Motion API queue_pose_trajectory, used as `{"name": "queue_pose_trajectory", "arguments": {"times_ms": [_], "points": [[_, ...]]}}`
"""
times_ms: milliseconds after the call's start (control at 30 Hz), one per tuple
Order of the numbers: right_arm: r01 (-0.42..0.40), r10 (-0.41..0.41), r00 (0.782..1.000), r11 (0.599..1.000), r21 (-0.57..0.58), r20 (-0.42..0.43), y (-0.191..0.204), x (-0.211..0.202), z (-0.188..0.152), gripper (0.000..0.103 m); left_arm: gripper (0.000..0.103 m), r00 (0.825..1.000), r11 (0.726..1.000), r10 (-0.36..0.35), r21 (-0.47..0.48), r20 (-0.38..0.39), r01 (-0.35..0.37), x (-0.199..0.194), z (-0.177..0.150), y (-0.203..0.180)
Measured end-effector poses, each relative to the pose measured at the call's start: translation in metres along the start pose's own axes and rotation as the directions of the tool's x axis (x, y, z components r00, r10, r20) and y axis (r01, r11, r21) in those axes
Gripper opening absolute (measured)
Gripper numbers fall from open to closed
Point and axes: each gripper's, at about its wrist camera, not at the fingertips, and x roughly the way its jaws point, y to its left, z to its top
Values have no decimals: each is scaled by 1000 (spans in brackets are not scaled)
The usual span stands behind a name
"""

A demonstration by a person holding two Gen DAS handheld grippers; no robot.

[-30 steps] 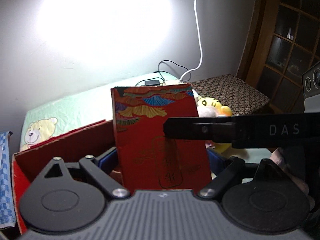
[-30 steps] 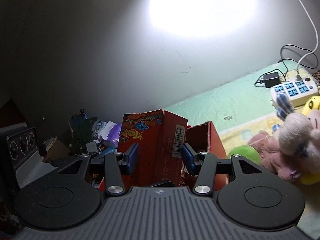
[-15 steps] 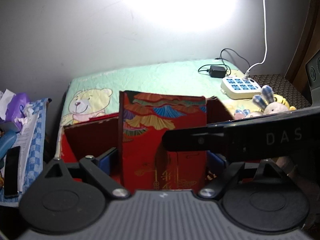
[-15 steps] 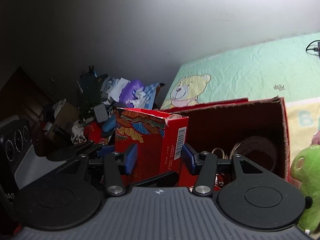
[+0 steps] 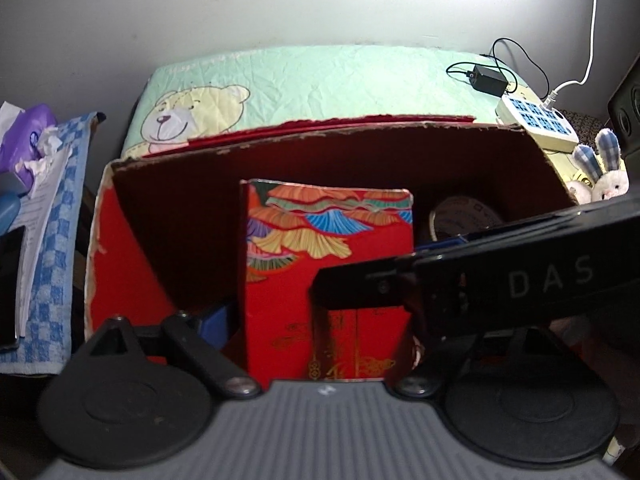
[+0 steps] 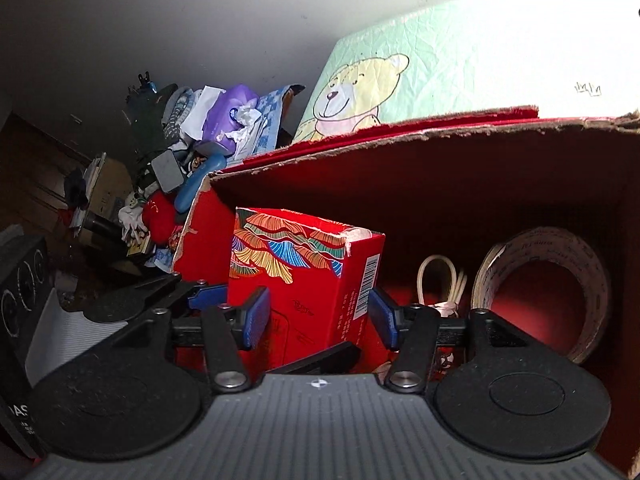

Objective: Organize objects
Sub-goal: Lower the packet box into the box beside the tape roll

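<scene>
Between the pads of the right claw point(image 6: 318, 316) stood the task's thing, a red patterned carton point(image 6: 304, 264), upright and already down inside the big red cardboard box point(image 6: 400, 136). That claw's jaws had just been opening; the carton was between them, and a sliver of gap showed at the barcode side, so I judged the grip let go.

The left claw point(image 5: 320, 320) straddled the same carton point(image 5: 328, 240) across its broad face, set wide. Its 1 visible blue pad sat just beside the carton's left edge. Whether it pressed there, I could not tell.

The step in hand looked like the release: the carton stowed toward the left end of the box, and the claws due to come off. The next move called for freeing the left claw too, then lifting both straight up and clear of the torn box rim point(image 5: 320, 136) without tipping the carton.

To the right of the right claw, against the far wall, a roll of tape point(image 6: 540, 280) stood on edge, with a looped pale cord point(image 6: 440, 284) between it and the carton.

Much was hidden. The right claw's black arm crossed the left wrist view and covered the left claw's other pad. The carton's foot lay behind both claw bodies, so whether it rested on the box floor was unclear. The box interior was dark.
</scene>
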Motion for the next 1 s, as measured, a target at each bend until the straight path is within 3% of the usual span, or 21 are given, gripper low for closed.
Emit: {"name": "queue_pose_trajectory", "arguments": {"times_ms": [233,500,767,1000], "points": [[59,-60,997,998,-23,-43,4,6,0,58,85,998,999,32,28,-53,-30,5,4,-7],[82,-82,996,997,7,-18,-1,5,2,57,85,997,997,46,59,-57,-42,5,3,-11],[145,-144,989,979,-140,24,19,9,-4,57,84,997,997,55,57,-51,-53,5,3,-10],[149,-147,989,981,-127,22,17,13,-3,57,84,997,997,62,53,-51,-59,3,-1,-10]]}}
